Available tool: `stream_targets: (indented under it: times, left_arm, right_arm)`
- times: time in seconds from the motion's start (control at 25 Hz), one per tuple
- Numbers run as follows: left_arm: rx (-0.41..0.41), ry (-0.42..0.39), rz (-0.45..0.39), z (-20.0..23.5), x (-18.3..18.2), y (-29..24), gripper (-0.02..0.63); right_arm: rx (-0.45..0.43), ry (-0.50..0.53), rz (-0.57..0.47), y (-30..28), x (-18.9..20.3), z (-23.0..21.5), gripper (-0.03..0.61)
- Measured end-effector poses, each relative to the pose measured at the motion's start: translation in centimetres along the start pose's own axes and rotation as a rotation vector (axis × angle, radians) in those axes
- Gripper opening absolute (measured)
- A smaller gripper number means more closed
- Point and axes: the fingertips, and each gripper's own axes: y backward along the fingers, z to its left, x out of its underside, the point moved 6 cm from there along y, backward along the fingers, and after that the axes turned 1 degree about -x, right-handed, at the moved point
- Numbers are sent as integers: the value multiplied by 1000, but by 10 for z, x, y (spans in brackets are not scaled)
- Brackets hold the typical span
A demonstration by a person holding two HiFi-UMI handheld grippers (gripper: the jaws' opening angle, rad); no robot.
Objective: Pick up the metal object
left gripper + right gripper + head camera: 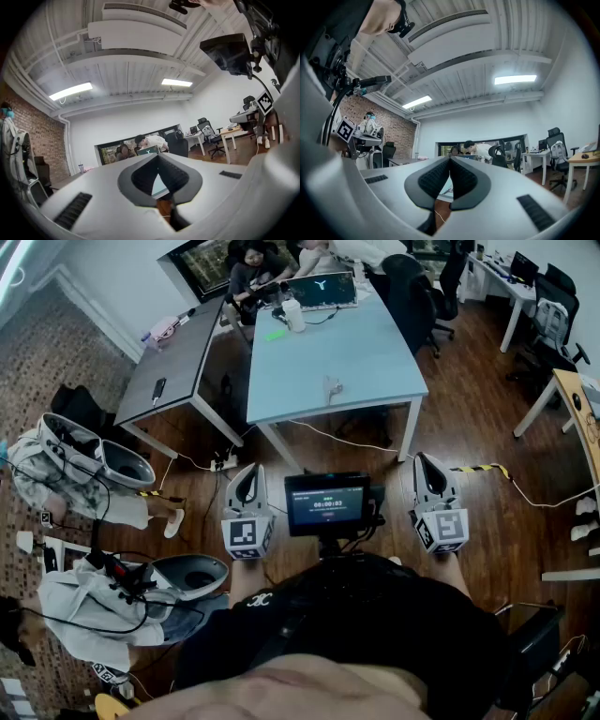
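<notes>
Jaws: left gripper [247,476] and right gripper [429,463] both clenched, empty, held level | Step: I judge the approach not yet begun | Metal object [332,387]: on pale blue worktop [375,352], well apart from both | Next: I close in, open one pair | Heading, long axis: too small to tell

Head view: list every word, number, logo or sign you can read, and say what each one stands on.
Laptop lid: pale Y-shaped logo, no words.
Small screen: timer-like digits, too small to read.
Left gripper and right gripper: square coded markers on their cubes, no letters.
Black shirt: white emblem, too blurred to read.
</notes>
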Motion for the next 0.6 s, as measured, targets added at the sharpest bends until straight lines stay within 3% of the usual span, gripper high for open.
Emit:
stream_targets:
  times: [0.6]
  left_arm:
    - [46, -15, -12, 66, 22, -7, 5]
  right_arm:
    - [31, 28, -11, -40, -2, 62, -20]
